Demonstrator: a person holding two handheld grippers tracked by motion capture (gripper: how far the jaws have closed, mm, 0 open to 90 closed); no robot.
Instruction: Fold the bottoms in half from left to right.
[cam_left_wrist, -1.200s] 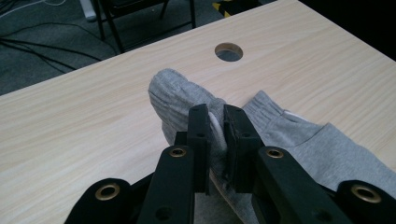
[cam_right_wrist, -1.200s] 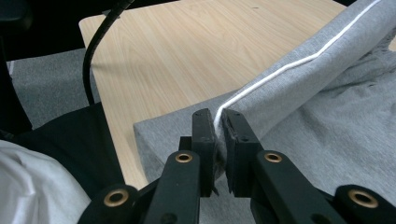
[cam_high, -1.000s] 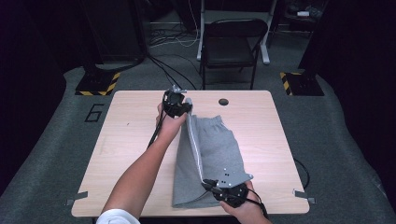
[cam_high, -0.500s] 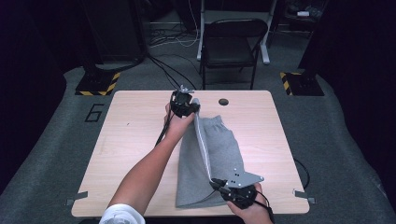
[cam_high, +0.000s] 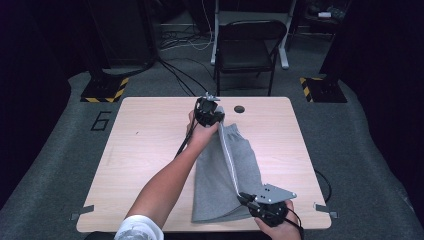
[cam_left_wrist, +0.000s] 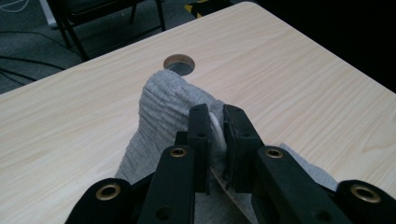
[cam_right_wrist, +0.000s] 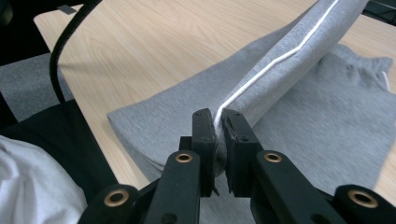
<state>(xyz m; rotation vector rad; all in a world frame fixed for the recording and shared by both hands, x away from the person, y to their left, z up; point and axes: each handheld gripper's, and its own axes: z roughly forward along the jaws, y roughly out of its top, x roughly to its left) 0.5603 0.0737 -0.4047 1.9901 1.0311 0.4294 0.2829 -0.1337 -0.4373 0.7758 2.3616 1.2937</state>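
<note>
Between the 2 fingers (cam_left_wrist: 200, 135) of our left gripper (cam_left_wrist: 215, 122) we had the far end of the grey shorts (cam_high: 220, 180) pinched, the pads closed tight on the ribbed hem and a thin white stripe (cam_right_wrist: 271, 65) showing in the slit between them. At the near edge, our right gripper (cam_right_wrist: 218, 125) had its fingers (cam_right_wrist: 203, 135) clamped in the same way on the cloth, right where the white stripe ran into them.

From the right gripper view, the seam rose away from the fingers as a raised grey ridge, with the rest of the shorts lying flat on the desk (cam_right_wrist: 154, 42) below it. From the high view, that ridge ran as 1 taut fold between the left gripper (cam_high: 209, 113) near the far edge and the right gripper (cam_high: 252, 202) at the near edge, lifted clear of the lower layer.

Beyond the left fingers, a round cable hole (cam_left_wrist: 179, 63) sat in the desk just past the bunched hem. Our left forearm (cam_high: 167, 180) stretched across the desk (cam_high: 145, 135) to the left of the garment. Farther off, behind the desk, stood a black folding chair (cam_high: 250, 47) on the grey carpet, with cables trailing across the floor beside it.
</note>
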